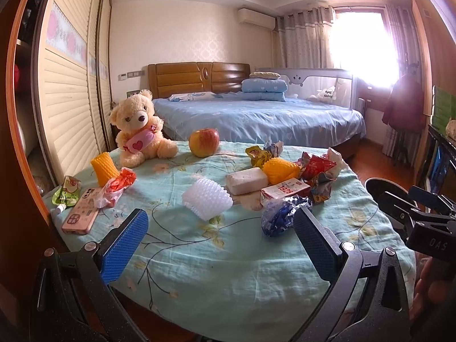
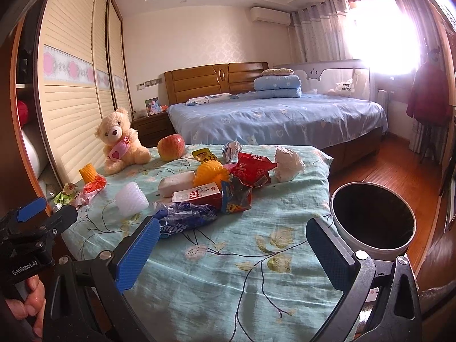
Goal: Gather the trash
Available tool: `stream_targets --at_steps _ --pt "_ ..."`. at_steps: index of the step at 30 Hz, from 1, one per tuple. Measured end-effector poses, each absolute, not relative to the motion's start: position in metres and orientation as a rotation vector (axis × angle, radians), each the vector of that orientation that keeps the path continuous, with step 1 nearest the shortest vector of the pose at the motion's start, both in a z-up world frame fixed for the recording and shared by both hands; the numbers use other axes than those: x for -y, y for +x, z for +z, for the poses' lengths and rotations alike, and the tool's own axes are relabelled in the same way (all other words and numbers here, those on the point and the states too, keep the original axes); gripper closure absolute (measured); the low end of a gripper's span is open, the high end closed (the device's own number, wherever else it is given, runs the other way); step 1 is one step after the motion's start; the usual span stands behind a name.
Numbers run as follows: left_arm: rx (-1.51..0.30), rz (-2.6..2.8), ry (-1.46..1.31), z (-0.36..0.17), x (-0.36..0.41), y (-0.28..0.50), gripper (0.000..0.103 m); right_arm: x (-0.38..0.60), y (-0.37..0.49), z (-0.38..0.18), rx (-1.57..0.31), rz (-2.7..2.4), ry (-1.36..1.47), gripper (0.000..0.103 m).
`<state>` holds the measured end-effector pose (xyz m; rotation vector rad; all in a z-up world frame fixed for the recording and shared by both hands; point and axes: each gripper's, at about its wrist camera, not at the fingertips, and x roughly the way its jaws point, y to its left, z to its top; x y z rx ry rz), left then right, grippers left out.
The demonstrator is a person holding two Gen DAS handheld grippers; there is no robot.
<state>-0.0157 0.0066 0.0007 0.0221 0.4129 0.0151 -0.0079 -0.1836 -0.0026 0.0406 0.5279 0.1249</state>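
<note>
Trash lies scattered on a table under a light-blue floral cloth (image 1: 216, 256). A crumpled blue wrapper (image 1: 280, 216) lies nearest, just beyond my right-hand finger in the left wrist view. A white foam net (image 1: 206, 201), a red "1928" carton (image 1: 285, 191), red snack bags (image 1: 316, 165), an orange foam net (image 1: 280, 171) and crumpled tissue (image 2: 287, 164) lie behind. My left gripper (image 1: 219, 228) is open above the near cloth, holding nothing. My right gripper (image 2: 232, 238) is open too, with the blue wrapper (image 2: 182, 221) by its left finger. A black-lined bin (image 2: 373, 219) stands right of the table.
A teddy bear (image 1: 139, 131), an apple (image 1: 203, 142), a pink phone (image 1: 81, 211), a green pouch (image 1: 65, 193) and another orange net (image 1: 104, 168) occupy the far and left side. A wardrobe (image 1: 65, 85) flanks the left. A bed (image 1: 256, 116) stands behind.
</note>
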Motion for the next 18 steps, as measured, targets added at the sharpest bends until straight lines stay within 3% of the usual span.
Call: stream_targets --at_steps 18 --pt "-0.417 0.014 0.023 -0.0002 -0.0075 -0.0153 0.000 0.1831 -0.0077 -0.0026 -0.532 0.137 0.046 0.000"
